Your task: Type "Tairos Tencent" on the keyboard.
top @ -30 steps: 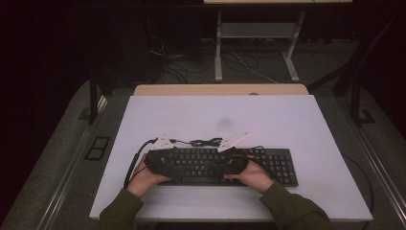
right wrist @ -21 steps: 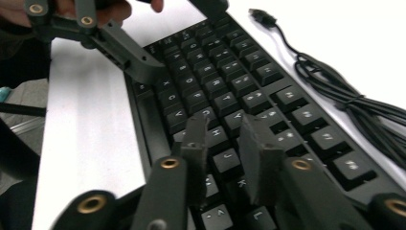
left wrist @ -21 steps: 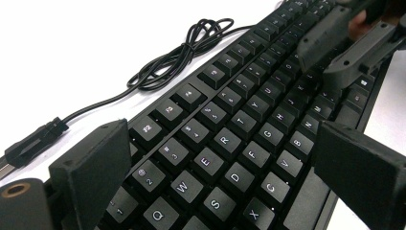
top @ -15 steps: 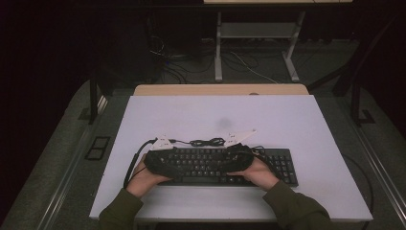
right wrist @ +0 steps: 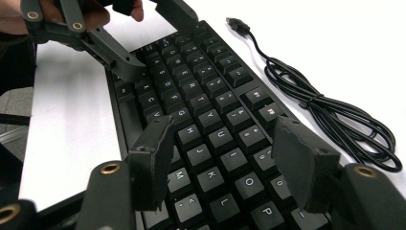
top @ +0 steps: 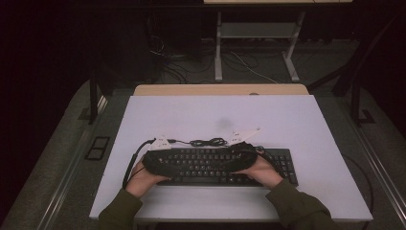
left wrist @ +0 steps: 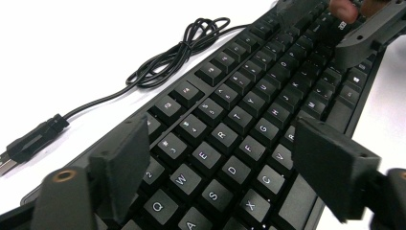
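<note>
Over flat black plastic keyboard on white table: left gripper jaws parted, just narrowing; right gripper jaws parted, just widening, nothing clamped.

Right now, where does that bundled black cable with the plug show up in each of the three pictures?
High view: the coiled cable lies on the white table, just behind the keyboard, mid-picture.
Left gripper view: coil upper centre, plug at the left edge.
Right gripper view: coil at the right, plug near the top centre.
Shared landmark: the keyboard's far long edge, which the cable lies beside.
</note>
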